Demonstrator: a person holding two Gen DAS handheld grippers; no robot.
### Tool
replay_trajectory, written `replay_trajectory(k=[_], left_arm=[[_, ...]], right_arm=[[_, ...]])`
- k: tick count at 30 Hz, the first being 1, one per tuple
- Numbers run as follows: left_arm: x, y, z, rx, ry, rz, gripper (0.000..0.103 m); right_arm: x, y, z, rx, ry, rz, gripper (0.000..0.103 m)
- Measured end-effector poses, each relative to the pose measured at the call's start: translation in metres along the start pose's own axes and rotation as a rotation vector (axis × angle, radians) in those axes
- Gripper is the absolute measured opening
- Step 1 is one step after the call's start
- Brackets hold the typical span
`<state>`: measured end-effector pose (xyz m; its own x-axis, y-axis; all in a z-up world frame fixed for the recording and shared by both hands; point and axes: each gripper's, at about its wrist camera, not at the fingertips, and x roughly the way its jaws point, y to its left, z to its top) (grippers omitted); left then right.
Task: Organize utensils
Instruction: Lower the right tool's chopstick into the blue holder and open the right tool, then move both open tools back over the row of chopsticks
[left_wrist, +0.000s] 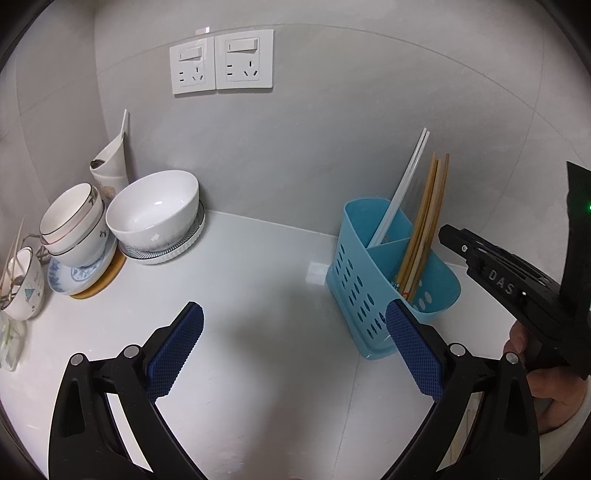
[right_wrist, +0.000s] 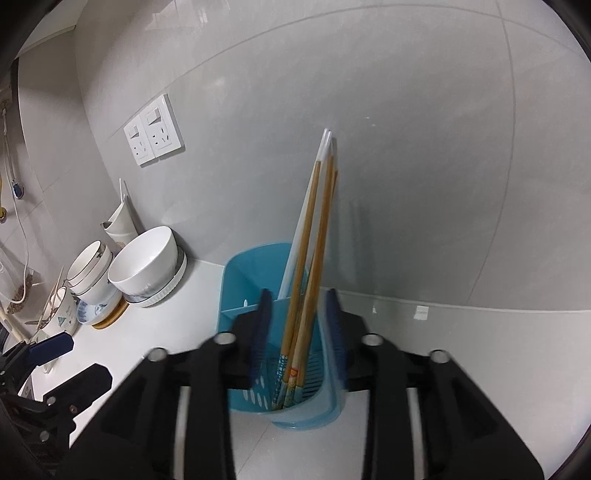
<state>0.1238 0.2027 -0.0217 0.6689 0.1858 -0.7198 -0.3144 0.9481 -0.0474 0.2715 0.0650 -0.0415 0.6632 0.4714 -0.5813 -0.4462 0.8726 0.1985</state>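
Note:
A blue perforated utensil holder (left_wrist: 373, 280) stands on the white counter against the grey wall. It holds wooden chopsticks (left_wrist: 424, 229) in one compartment and white chopsticks (left_wrist: 402, 195) in another. My left gripper (left_wrist: 295, 350) is open and empty, low over the counter to the left of the holder. My right gripper (right_wrist: 299, 332) is open, its blurred blue pads on either side of the wooden chopsticks (right_wrist: 310, 266) above the holder (right_wrist: 243, 280), not touching them. The right gripper's body also shows in the left wrist view (left_wrist: 517, 288).
Stacked white bowls (left_wrist: 155, 218) and smaller bowls on plates (left_wrist: 74, 229) stand at the left by the wall, with a white ceramic holder (left_wrist: 110, 162) behind. A small cup (left_wrist: 22, 284) with utensils is at far left. Wall sockets (left_wrist: 221, 62) are above.

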Motion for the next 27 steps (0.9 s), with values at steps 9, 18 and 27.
replay_trajectory(k=[9, 18, 27], left_arm=[[-0.009, -0.016, 0.003, 0.011, -0.013, -0.032, 0.097], [-0.013, -0.049, -0.001, 0.038, 0.002, -0.093, 0.097], [-0.011, -0.093, -0.014, 0.077, 0.076, -0.164, 0.097]], right_arm=[[-0.038, -0.02, -0.002, 0.006, 0.01, -0.053, 0.074], [-0.078, -0.056, -0.015, 0.039, 0.03, -0.14, 0.095], [-0.117, -0.101, -0.039, 0.082, 0.077, -0.247, 0.095]])
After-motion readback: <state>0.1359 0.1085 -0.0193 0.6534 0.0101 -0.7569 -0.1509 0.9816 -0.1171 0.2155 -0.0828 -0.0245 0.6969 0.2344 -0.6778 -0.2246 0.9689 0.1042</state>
